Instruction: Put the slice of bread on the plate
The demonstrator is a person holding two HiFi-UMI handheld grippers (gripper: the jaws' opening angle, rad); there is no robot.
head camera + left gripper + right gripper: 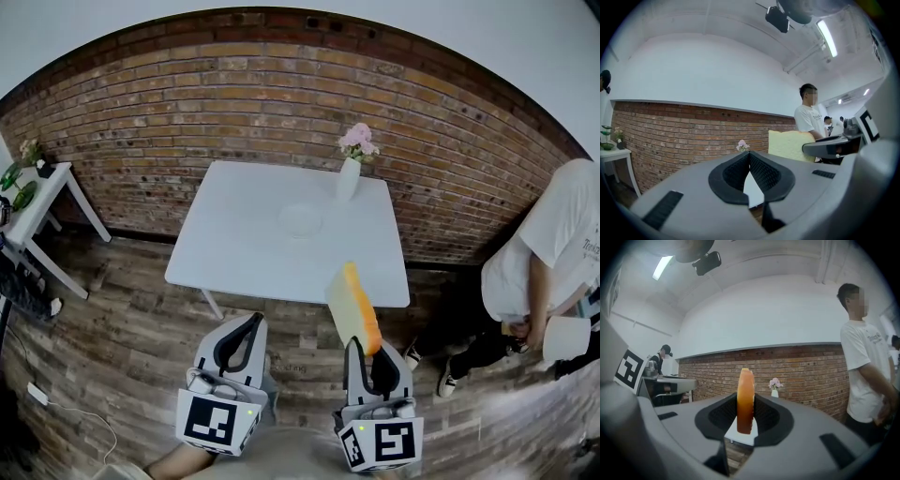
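Observation:
The slice of bread [354, 307] stands on edge, pale face and orange crust, clamped in my right gripper [368, 352] in front of the table's near edge. In the right gripper view the bread [745, 399] sits upright between the dark pads. From the left gripper view its pale face [790, 144] shows at the right. The round, pale plate [300, 220] lies near the middle of the white table [234, 244], well ahead of both grippers. My left gripper [251, 323] hangs to the left of the bread, shut and holding nothing, its tips together [750, 154].
A white vase with pink flowers [350, 173] stands on the table just right of the plate, against the brick wall. A person in a white shirt [553, 262] stands at the right. A small white side table with plants [37, 202] is at the far left. The floor is wooden planks.

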